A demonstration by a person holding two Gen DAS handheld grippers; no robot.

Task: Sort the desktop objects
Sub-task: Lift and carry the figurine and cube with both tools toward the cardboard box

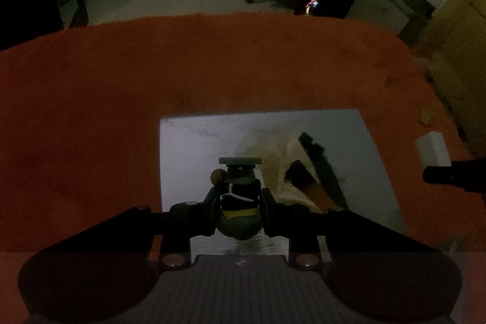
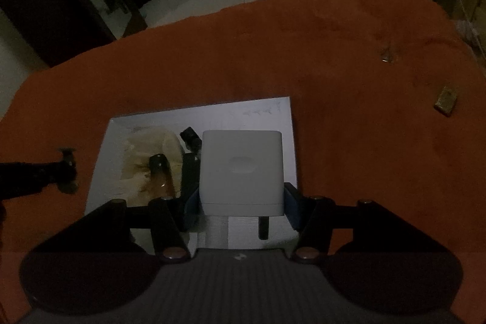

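My left gripper [image 1: 240, 198] is shut on a small dark toy figure [image 1: 238, 187] with an orange ball at its shoulder and a flat grey base. It hangs over the left part of a pale rectangular tray [image 1: 197, 141]. My right gripper [image 2: 241, 202] is shut on a white rounded box [image 2: 241, 160], held above the tray's [image 2: 258, 114] right side. In the right wrist view the toy figure [image 2: 68, 169] shows at the far left. The white box [image 1: 432, 148] appears at the right edge of the left wrist view.
The tray lies on an orange cloth [image 1: 121, 81] over a table. On the tray rest a beige fibrous item [image 2: 142, 154] and black pieces [image 2: 191, 137]. A small brown block [image 2: 446, 103] and a tiny object [image 2: 387, 55] lie on the cloth at right. The room beyond is dim.
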